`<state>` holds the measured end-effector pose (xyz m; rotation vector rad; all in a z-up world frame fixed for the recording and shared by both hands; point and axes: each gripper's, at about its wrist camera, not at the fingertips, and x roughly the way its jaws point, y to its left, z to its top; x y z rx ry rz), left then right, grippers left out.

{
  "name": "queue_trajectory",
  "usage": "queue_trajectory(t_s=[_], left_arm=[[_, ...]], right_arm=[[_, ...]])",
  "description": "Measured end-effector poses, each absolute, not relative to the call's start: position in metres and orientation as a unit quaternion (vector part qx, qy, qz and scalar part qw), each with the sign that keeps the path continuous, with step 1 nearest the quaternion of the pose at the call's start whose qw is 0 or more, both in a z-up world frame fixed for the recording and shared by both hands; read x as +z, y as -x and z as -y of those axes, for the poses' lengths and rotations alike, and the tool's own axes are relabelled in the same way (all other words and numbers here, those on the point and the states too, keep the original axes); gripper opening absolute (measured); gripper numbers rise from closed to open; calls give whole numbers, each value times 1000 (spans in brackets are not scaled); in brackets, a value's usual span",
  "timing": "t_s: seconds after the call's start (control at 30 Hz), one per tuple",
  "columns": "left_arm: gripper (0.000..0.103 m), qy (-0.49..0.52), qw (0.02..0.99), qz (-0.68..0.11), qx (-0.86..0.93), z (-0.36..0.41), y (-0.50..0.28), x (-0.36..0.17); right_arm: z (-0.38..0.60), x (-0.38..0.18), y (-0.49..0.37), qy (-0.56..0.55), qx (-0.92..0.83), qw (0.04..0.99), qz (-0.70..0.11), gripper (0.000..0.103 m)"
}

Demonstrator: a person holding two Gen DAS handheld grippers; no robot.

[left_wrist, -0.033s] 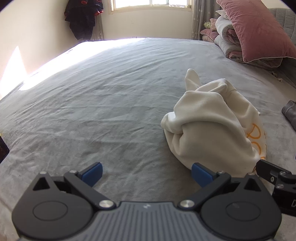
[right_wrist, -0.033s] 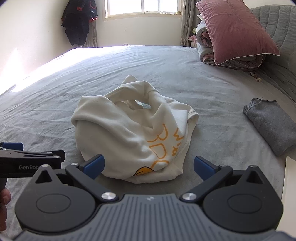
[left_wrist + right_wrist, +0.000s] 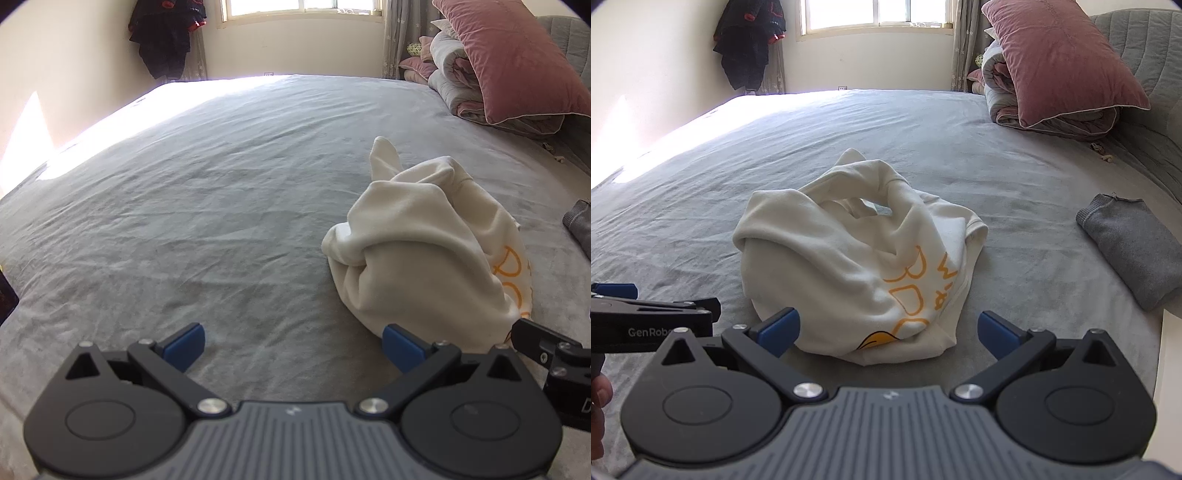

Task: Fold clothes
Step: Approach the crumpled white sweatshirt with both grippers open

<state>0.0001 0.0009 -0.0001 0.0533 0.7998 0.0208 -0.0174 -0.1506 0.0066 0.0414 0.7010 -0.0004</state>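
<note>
You held both tools low over the grey bed (image 3: 923, 147), and neither had hold of anything. Your left gripper (image 3: 293, 345) had its blue fingertips spread wide apart over bare sheet, with the cream shirt (image 3: 424, 251) lying just to its right; the right fingertip (image 3: 400, 347) sat near the shirt's near edge, though I could not tell whether it touched the cloth. Your right gripper (image 3: 888, 330) was likewise spread wide, its two blue pads either side of the shirt's near hem. The cream shirt (image 3: 857, 258) lay in a crumpled, unfolded heap in the middle of the bed, orange lettering showing on its right side. A folded grey garment (image 3: 1134, 251) lay well apart to the right. At the head of the bed a pink pillow (image 3: 1060, 62) rested on a rolled quilt (image 3: 1004, 96).
</note>
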Motion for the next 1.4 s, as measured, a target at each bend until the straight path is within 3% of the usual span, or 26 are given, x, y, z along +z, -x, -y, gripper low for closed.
queue_trajectory(t_s=[1.4], left_arm=[[103, -34, 916, -399, 9, 1, -1, -5]], right_arm=[[150, 1, 13, 6, -12, 934, -357, 103]])
